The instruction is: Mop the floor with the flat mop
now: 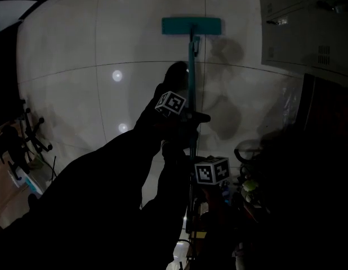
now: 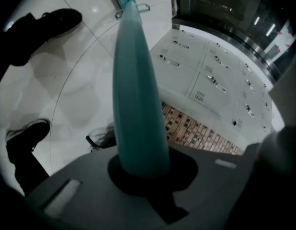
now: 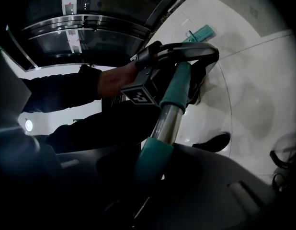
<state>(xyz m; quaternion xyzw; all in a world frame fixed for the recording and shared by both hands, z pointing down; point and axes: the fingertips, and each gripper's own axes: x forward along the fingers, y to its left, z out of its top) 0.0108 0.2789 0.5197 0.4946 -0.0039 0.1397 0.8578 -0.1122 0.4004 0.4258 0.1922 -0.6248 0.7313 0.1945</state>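
- The mop stands tilted on the pale tiled floor, leaning back toward the person.
- Its teal mop head lies flat on the tiles, well ahead of both grippers.
- The handle runs from the head down through both grippers, one after the other.
- Left gripper: its fingers are closed around the teal handle, which rises between them toward the head.
- Right gripper: it is clamped on the handle lower down, on a teal sleeve just below a bare metal stretch.
- In the right gripper view, the left gripper sits further up the handle, with a hand on it and its marker cube facing the camera.
- Two dark shoes stand on the floor to the left of the handle in the left gripper view.
- Pale lockers line the floor's right edge.
- The room is dim, and the person's arms show only as dark shapes.
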